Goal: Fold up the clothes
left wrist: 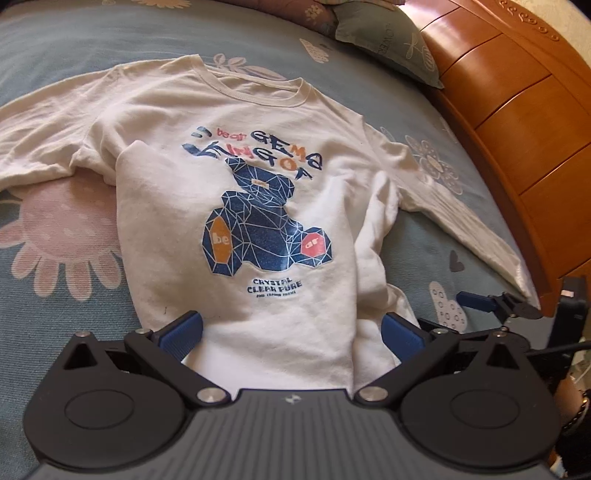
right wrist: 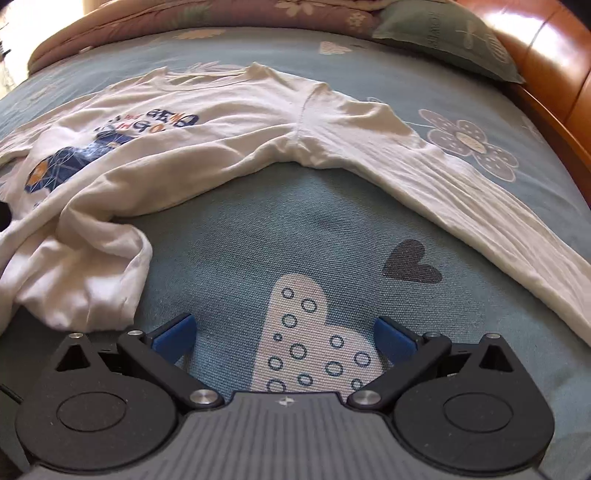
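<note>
A white long-sleeved shirt point(left wrist: 258, 206) with a blue bear print lies face up on the bed, collar far, hem near, both sleeves spread sideways. My left gripper point(left wrist: 291, 332) is open over the hem, its blue fingers wide apart with cloth below and between them, not pinched. My right gripper point(right wrist: 284, 338) is open above bare bedsheet, right of the shirt's bunched hem corner point(right wrist: 85, 280) and near of the right sleeve point(right wrist: 461, 206). The right gripper's fingertip point(left wrist: 476, 301) also shows at the right edge of the left wrist view.
The bed carries a blue-green flowered sheet point(right wrist: 258, 229). A grey-green pillow point(right wrist: 450, 37) and a brown quilt point(right wrist: 184, 18) lie at the far end. A wooden headboard point(left wrist: 517, 122) runs along the right side, close to the right sleeve's cuff.
</note>
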{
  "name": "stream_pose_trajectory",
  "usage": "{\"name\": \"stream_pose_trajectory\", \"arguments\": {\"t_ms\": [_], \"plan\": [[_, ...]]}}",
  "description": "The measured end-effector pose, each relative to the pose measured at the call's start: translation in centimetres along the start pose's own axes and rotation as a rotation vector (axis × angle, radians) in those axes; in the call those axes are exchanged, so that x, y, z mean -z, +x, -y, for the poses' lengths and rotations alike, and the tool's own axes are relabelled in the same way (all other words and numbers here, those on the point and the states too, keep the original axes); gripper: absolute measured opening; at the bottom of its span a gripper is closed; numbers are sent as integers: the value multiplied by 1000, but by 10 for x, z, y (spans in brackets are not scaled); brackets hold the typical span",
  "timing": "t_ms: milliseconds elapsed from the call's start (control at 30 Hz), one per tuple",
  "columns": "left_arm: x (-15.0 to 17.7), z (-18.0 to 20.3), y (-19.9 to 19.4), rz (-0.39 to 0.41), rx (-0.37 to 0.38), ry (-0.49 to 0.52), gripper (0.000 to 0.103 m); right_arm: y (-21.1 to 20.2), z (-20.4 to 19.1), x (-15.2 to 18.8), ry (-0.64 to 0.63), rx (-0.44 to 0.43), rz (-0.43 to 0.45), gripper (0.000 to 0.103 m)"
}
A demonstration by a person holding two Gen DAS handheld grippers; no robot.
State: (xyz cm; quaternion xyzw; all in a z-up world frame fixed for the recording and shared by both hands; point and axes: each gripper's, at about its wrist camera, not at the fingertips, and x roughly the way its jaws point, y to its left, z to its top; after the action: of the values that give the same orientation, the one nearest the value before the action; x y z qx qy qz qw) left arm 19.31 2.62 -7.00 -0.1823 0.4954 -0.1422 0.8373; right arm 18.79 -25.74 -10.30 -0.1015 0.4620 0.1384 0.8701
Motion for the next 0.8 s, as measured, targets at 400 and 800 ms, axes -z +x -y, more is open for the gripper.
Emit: {"name": "stream_pose_trajectory", "arguments": {"t_ms": [400,800], "plan": [[-15,-5,3,-94,71,121,102,-2,-13,6,130,105,31,103],[-4,-2,7,-45,21,128,102,-1,-13,6,153,115,38,103]]}}
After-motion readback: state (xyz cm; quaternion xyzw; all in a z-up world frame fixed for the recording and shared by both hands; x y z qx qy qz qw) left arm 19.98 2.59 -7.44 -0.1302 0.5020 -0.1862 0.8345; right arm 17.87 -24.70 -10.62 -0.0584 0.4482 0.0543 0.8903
